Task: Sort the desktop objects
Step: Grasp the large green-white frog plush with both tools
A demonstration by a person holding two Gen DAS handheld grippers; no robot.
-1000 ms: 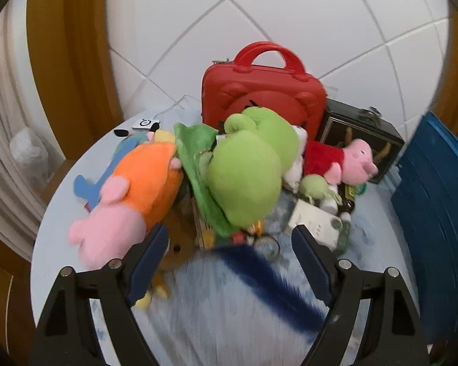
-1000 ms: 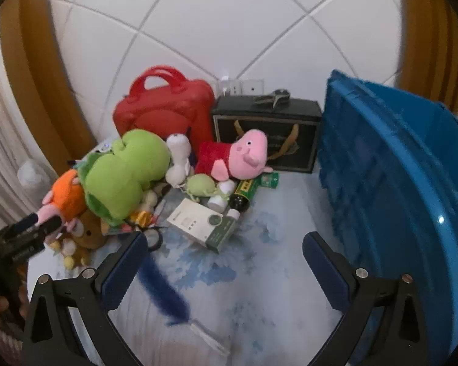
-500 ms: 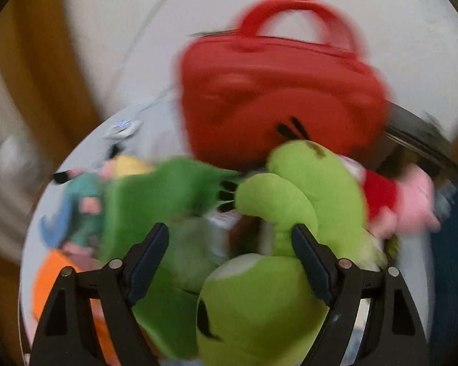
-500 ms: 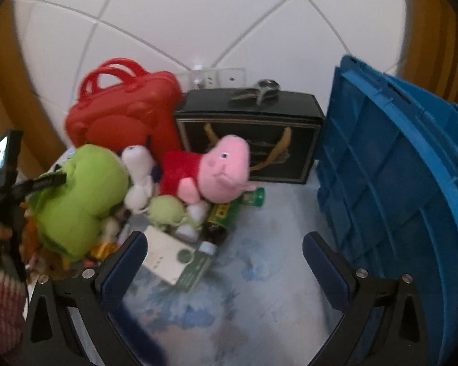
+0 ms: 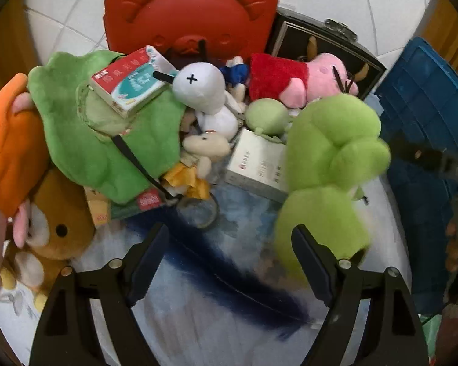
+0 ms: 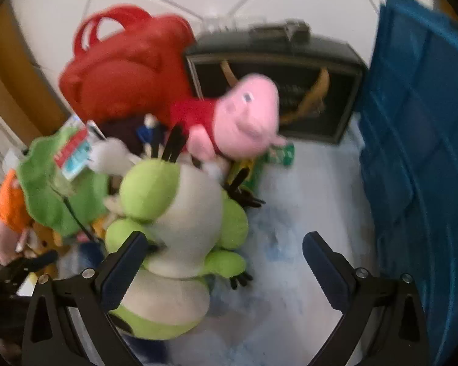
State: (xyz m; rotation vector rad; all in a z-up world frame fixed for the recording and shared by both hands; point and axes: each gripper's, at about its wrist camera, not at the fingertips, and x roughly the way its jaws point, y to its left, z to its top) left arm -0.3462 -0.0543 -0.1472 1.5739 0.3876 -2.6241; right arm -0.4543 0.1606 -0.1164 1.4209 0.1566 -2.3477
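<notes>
A light green plush (image 5: 326,167) with a white belly (image 6: 180,228) lies tipped on the blue-white cloth, right of the toy pile. My left gripper (image 5: 230,259) is open above a dark blue feather duster (image 5: 229,268), and the plush rests against the outer side of its right finger (image 5: 313,262). My right gripper (image 6: 226,262) is also open; its left finger (image 6: 122,268) overlaps the plush's side without pinching it. A pink pig plush in a red dress (image 6: 244,122) lies behind. The blue crate (image 6: 418,152) stands at the right.
A red case (image 5: 189,12) and a black box (image 6: 278,70) stand at the back wall. The pile holds a darker green plush (image 5: 107,140) with a small carton (image 5: 131,79) on it, a white plush (image 5: 204,91), an orange plush (image 5: 9,140), a brown bear (image 5: 55,228) and a white box (image 5: 256,164).
Both grippers have dropped lower and closer to the pile. The light green plush has tumbled off the pile to the right onto the cloth, uncovering the white plush and the carton.
</notes>
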